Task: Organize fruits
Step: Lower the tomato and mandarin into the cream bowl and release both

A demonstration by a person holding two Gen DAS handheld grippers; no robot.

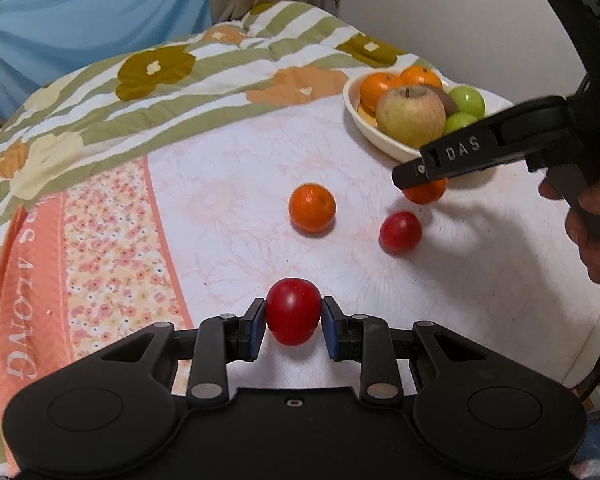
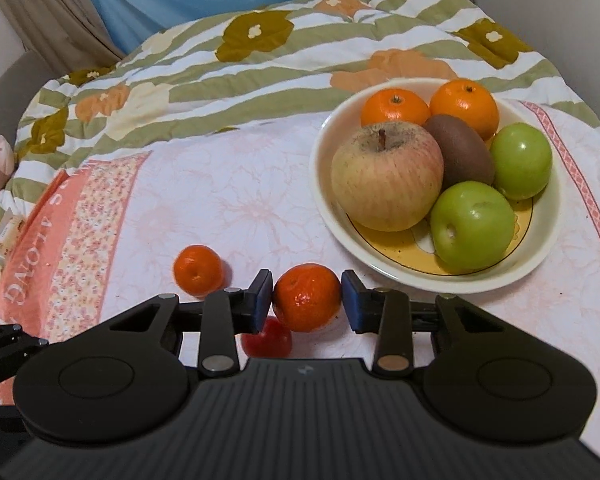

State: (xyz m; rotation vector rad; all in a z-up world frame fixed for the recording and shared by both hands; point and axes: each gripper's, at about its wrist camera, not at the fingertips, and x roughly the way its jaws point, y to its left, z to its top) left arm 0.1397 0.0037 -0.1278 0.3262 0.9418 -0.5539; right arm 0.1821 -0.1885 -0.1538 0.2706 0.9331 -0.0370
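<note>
Clamping a round red fruit, the left tongs hold it above the bed; the right tongs grip a small orange mandarin beside the cream ceramic bowl.

A cream bowl holds 2 oranges, 1 big apple, a kiwi and 2 green apples. Near its front, 1 orange and 1 red fruit are gripped; another orange and red fruit lie loose.

Glossy red fruit, glazed ceramic bowl, matt quilted cloth.
</note>
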